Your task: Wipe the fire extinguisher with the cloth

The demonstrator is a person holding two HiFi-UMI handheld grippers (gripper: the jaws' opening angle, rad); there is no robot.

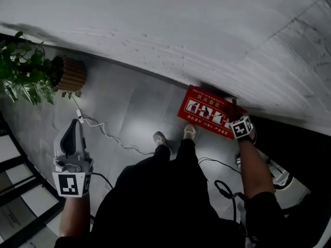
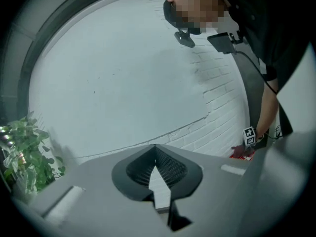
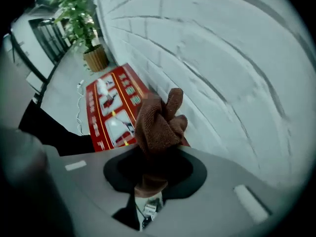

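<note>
Right gripper [image 3: 155,154] jaws clamped the brown cloth [image 3: 160,120] above red panel [image 3: 111,112] by the wall [image 2: 123,83]. Left gripper [image 2: 156,152] jaws closed, empty.

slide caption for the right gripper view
Right gripper holding a brown cloth over a red box by a brick wall

Hemmed in: a white brick wall [image 1: 181,30] closes off the whole upper frame of the head view, with a red box [image 1: 209,112] lying at its foot, right of centre. Open grey floor [image 1: 129,107] stretches from the box to a potted plant [image 1: 31,76] at upper left, crossed only by a thin white cable [image 1: 122,144]. The person's legs [image 1: 170,161] fill the lower centre, a black cable [image 1: 223,188] loops at lower right, and a dark railing [image 1: 20,203] bounds the lower left. The right gripper [image 1: 232,107], clamped on a brown cloth [image 3: 158,127], hangs over the box's right end, close to the wall.
</note>
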